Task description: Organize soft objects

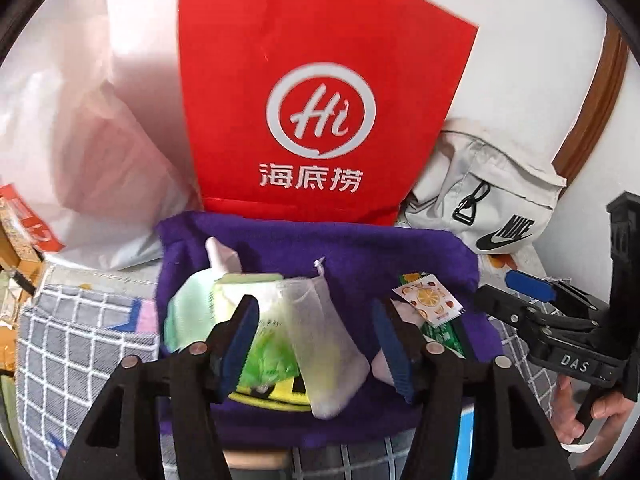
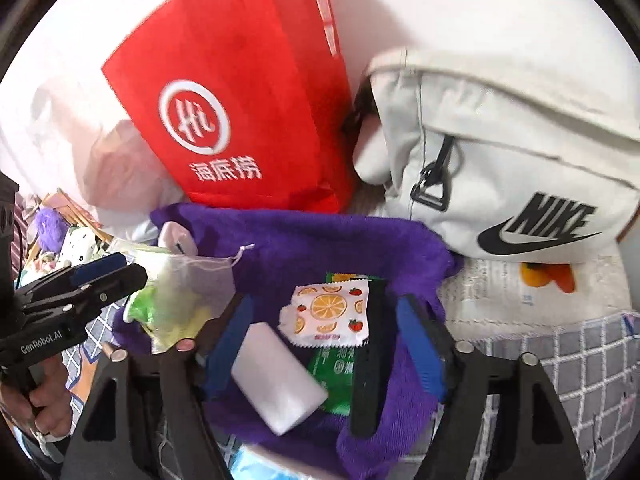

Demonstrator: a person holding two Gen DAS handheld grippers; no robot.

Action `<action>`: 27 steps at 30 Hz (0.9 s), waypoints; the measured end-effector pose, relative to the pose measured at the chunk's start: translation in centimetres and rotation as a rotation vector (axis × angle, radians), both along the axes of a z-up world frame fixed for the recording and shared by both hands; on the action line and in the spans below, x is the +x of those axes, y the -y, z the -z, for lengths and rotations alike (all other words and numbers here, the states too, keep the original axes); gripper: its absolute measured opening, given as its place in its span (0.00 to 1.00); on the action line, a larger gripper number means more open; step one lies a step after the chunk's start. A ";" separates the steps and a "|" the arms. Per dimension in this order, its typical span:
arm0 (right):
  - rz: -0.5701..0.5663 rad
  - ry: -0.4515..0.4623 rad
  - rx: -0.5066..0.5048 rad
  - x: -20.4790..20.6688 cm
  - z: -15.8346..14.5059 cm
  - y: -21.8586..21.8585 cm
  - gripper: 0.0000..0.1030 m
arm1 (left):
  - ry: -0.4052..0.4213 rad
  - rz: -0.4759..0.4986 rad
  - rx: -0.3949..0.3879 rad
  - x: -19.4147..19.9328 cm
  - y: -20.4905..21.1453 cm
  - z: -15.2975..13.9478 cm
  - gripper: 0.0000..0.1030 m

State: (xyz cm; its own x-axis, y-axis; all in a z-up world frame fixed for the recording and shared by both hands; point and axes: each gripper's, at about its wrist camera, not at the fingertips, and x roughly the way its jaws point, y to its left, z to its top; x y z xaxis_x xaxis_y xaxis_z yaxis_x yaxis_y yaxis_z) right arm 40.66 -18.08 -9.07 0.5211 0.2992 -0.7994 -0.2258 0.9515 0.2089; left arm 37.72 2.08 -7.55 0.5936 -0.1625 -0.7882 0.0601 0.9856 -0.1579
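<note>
The left gripper [image 1: 316, 344] stands open, its blue pads on either side of a white mesh pouch [image 1: 320, 340] but not pressing on it; nothing is held. The right gripper [image 2: 324, 344] is open too, and holds nothing. Between its fingers, on the purple cloth [image 2: 320, 240], lie a white soap-like bar [image 2: 276, 380] and, just beyond the bar, a sachet with orange slices [image 2: 328, 312] that rests on a green packet [image 2: 332, 380]. The bar's long axis runs slantwise, from the left finger toward the camera, so it does not lie square to the jaws. A black strip [image 2: 368, 360] lies along the inner side of the right finger. On the purple cloth the pouch side belongs to the left gripper and the sachet side to the right one; I judge each hand is nearer to its own group. Behind the purple cloth stand a red bag [image 1: 320, 100] and a white Nike bag [image 2: 520, 160].
</note>
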 end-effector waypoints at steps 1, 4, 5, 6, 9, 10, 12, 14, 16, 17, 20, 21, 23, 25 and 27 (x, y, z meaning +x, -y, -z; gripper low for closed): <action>0.005 0.008 -0.005 -0.7 -0.8 0.1 0.74 | 0.005 -0.002 0.009 -0.7 -0.2 -0.6 0.58; 0.006 0.035 -0.002 -2.9 -2.5 0.1 0.78 | 0.031 -0.013 0.036 -2.9 -0.6 -2.2 0.61; 0.002 0.044 0.008 -4.0 -3.2 0.1 0.78 | 0.037 -0.023 0.045 -3.8 -0.7 -2.6 0.62; 0.001 0.046 0.016 -4.9 -3.7 0.3 0.78 | 0.043 -0.030 0.055 -4.7 -0.8 -3.1 0.62; 0.008 0.049 0.029 -7.8 -5.0 0.2 0.78 | 0.049 -0.036 0.068 -7.3 -1.0 -4.1 0.64; 0.004 0.057 0.025 -9.1 -5.4 0.1 0.78 | 0.054 -0.041 0.071 -8.4 -1.0 -4.5 0.65; 0.008 0.063 0.006 -10.9 -5.8 -0.1 0.78 | 0.061 -0.047 0.079 -10.1 -1.0 -5.0 0.70; 0.025 0.084 -0.019 -13.2 -6.2 0.1 0.78 | 0.075 -0.063 0.080 -12.4 -1.1 -5.6 0.72; 0.040 0.106 -0.036 -15.5 -6.8 0.3 0.80 | 0.087 -0.076 0.074 -14.7 -1.3 -6.3 0.74; 0.045 0.112 -0.037 -16.5 -7.1 0.4 0.85 | 0.094 -0.075 0.072 -15.8 -1.4 -6.6 0.74; 0.044 0.132 -0.033 -19.5 -7.8 0.8 0.91 | 0.134 -0.072 0.088 -19.1 -1.0 -7.7 0.78; 0.044 0.140 -0.032 -20.6 -8.0 0.9 0.94 | 0.147 -0.073 0.102 -20.1 -0.8 -8.0 0.81; 0.061 0.152 -0.040 -22.3 -8.3 0.9 0.98 | 0.171 -0.081 0.130 -22.3 -0.5 -8.8 0.82; 0.074 0.164 -0.057 -23.8 -8.5 0.9 0.99 | 0.178 -0.081 0.138 -24.1 -0.3 -9.2 0.85; 0.096 0.185 -0.087 -25.5 -8.9 0.8 1.00 | 0.178 -0.084 0.133 -25.6 -0.2 -9.2 0.90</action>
State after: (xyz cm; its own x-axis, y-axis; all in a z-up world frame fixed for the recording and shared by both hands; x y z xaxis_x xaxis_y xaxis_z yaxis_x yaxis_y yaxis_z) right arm 15.21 -18.91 -0.22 0.6838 0.1756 -0.7083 -0.1602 0.9831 0.0891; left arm 12.13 2.32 1.67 0.7324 -0.0085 -0.6808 -0.0080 0.9997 -0.0210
